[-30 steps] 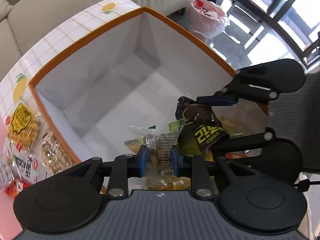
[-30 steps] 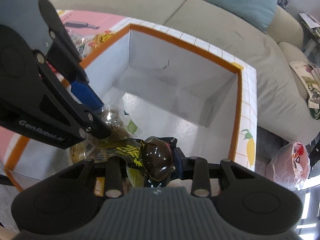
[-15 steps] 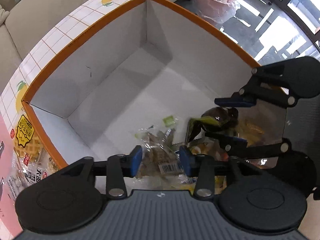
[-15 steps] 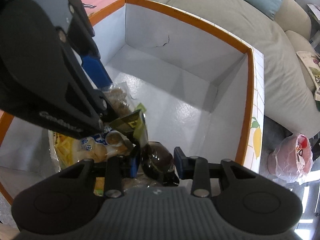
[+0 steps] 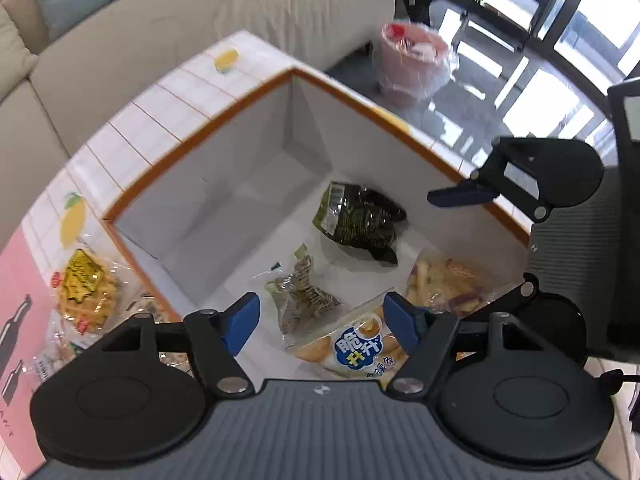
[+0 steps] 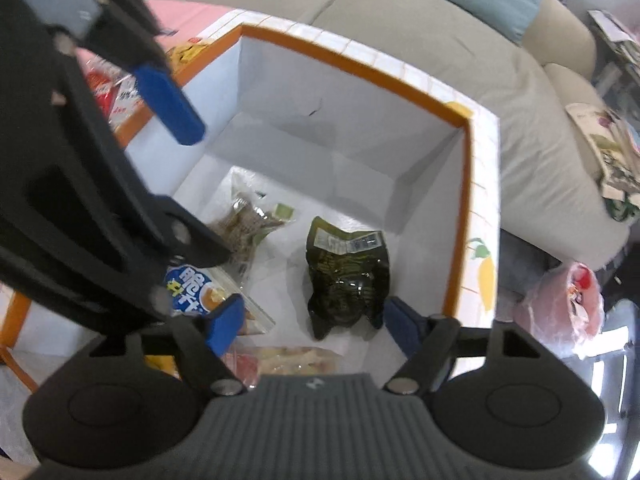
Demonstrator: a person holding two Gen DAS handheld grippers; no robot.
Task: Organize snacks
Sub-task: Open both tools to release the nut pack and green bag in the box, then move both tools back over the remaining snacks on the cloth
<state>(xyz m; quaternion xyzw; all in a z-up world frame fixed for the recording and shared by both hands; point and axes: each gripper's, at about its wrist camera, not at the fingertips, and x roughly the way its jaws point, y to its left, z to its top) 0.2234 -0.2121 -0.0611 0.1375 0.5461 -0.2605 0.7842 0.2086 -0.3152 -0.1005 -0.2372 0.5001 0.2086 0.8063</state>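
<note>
A white box with an orange rim (image 5: 192,152) (image 6: 360,64) holds several snack packets. My left gripper (image 5: 320,320) hangs over it, jaws opening, nothing pressed between the pads; a clear packet of brown snacks (image 5: 304,296) (image 6: 248,220) lies on the floor below. My right gripper (image 6: 312,320) is also opening, and the dark green packet (image 6: 346,276) (image 5: 360,220) lies loose beneath it. A blue-labelled chip packet (image 5: 356,350) (image 6: 192,284) and a packet of pale sticks (image 5: 444,284) (image 6: 280,356) lie at the near wall.
More packets lie outside the box on a pink surface, among them a yellow waffle packet (image 5: 86,292). A beige sofa (image 5: 160,32) stands behind the box. A pink bin bag (image 5: 412,64) and a mesh chair (image 5: 580,260) stand to the right.
Both grippers opened and let go of their packets, which dropped onto the box floor. The left gripper rose above the box.
</note>
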